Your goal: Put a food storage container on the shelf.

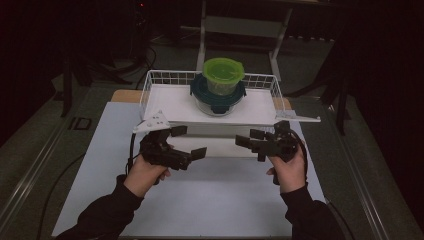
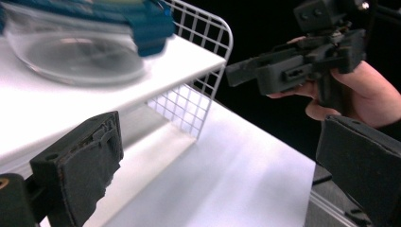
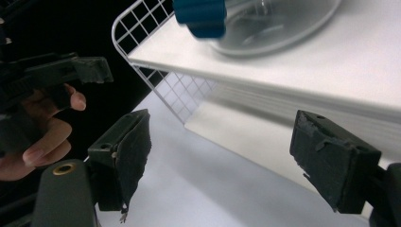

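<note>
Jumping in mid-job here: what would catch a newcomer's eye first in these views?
The bright green lid of a small container stacked on a glass container with a dark teal lid, centred on the white wire-sided shelf. In front of the shelf, the left gripper and right gripper face each other over the table, both open and holding nothing.

sleeves: dark, long | left tool (image 1: pixel 189 143): black, blocky, grey three-cornered plate on top, dark cable trailing | right tool (image 1: pixel 251 142): black, blocky | pads: worn, rough-edged
</note>
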Motion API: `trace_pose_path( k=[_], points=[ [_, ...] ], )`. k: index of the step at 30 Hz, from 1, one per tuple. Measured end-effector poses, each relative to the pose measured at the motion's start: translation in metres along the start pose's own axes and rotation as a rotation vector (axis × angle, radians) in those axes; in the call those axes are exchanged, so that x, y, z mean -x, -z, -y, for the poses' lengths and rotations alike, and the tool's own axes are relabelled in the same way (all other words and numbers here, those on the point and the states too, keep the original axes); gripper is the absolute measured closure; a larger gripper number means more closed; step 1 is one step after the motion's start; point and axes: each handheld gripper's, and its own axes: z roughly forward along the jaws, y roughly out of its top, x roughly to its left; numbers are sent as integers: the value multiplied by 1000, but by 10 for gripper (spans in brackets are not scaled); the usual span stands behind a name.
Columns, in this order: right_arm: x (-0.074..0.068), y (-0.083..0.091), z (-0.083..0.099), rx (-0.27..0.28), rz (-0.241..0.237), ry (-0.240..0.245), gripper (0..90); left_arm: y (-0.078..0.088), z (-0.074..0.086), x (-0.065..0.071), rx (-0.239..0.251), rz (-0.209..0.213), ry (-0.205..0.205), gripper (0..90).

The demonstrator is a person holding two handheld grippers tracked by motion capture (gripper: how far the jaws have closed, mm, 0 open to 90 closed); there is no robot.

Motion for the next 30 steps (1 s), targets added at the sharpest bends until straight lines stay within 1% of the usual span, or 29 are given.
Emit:
trace_pose_path(
  k=[3, 5, 8, 12, 13, 14, 15, 16, 20, 25, 30],
  points=[
    [2, -1, 13, -3, 8, 11, 205, -2, 13, 7, -20, 3, -28, 9],
    [4, -1, 22, -4, 10, 9, 205, -4, 21, 10, -26, 6, -37, 9],
    [8, -3, 38, -10, 14, 2, 205, -5, 31, 13, -32, 16, -35, 9],
    [15, -3, 53, -17, 20, -7, 205, -6, 42, 17, -38, 7, -63, 9],
    [15, -3, 53, -17, 20, -7, 205, -6, 42, 17, -38, 7, -63, 9],
    [16, -3, 56, -17, 21, -11, 205, -6, 50, 19, -46, 2, -75, 9],
    [20, -4, 64, -23, 21, -16, 203, -6, 53, 20, -48, 1, -77, 9],
    [21, -4, 67, -24, 24, -19, 201, -6, 56, 20, -53, 1, -81, 9],
    [26, -6, 78, -43, 33, -20, 199, -9, 71, 22, -74, 13, -79, 9],
    [32, -6, 89, -35, 25, -39, 199, -12, 87, 23, -80, 25, -55, 9],
    [34, -8, 96, -41, 32, -25, 197, -14, 98, 23, -74, 19, -68, 9]
  ],
)
